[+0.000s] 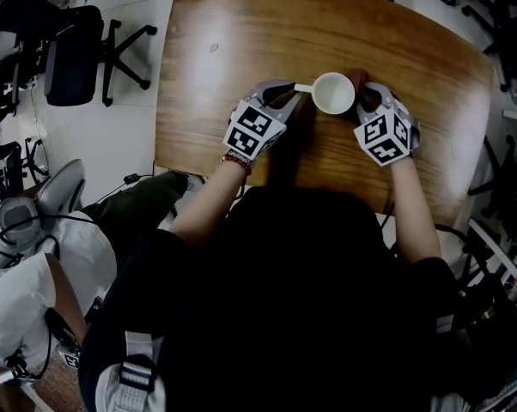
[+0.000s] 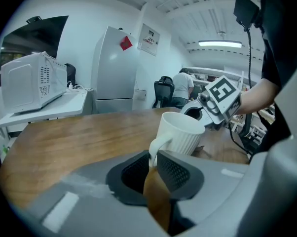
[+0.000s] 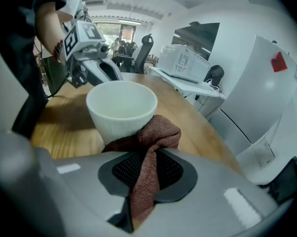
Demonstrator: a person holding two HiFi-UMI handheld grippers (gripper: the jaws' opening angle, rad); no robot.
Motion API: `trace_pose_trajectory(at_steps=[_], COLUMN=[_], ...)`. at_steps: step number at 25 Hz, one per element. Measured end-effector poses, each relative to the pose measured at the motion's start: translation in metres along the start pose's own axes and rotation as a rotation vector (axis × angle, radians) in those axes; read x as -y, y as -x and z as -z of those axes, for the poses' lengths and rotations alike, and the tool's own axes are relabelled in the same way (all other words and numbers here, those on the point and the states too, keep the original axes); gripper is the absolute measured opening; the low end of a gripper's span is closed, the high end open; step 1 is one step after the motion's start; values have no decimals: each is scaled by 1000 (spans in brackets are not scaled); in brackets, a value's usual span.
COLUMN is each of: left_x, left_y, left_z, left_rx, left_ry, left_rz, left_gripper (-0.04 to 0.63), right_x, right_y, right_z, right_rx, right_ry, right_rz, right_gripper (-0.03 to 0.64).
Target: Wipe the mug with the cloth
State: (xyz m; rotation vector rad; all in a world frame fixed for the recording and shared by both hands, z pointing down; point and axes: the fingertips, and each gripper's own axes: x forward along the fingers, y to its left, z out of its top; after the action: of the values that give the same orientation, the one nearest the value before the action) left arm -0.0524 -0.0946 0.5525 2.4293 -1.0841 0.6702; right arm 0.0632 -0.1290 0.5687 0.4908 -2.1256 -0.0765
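Observation:
A white ribbed mug [image 1: 333,93] stands upright on the wooden table [image 1: 241,50], between the two grippers. My left gripper [image 1: 288,93] is shut on the mug's handle [image 2: 155,147]; the mug [image 2: 180,132] rises just beyond its jaws. My right gripper [image 1: 367,99] is shut on a reddish-brown cloth [image 3: 148,152], whose bunched end presses against the mug's [image 3: 121,107] outer wall. In the head view the cloth [image 1: 360,82] shows only as a dark red patch at the mug's right side.
Office chairs [image 1: 78,50] stand on the floor left of the table. A microwave [image 2: 30,80] sits on a side counter and a white fridge [image 2: 114,68] behind it. A person's back [image 2: 183,85] shows far off. My own body hides the table's near edge.

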Motion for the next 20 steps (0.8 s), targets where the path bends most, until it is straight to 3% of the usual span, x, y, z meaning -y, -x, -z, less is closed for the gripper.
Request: trace_pose_trajectory(at_steps=[4,8,15,20], left_x=[5,9,17,28], left_y=[2,4,12,16], left_z=[-2,2,10,17], left_rx=[15,28,15,-31], left_ry=[79,148,157,108], left_rz=[-21,-28,-13,7], left_gripper=[58,63,64,64], right_x=[0,9,10,-12], right_y=[-9,7,52,56], right_z=[6,2,-17,-7], right_rx=[-35,-7,54,35], right_ry=[11,-88,-184,-259], right_rz=[2,32,87,79], right_gripper=[63,63,63,63])
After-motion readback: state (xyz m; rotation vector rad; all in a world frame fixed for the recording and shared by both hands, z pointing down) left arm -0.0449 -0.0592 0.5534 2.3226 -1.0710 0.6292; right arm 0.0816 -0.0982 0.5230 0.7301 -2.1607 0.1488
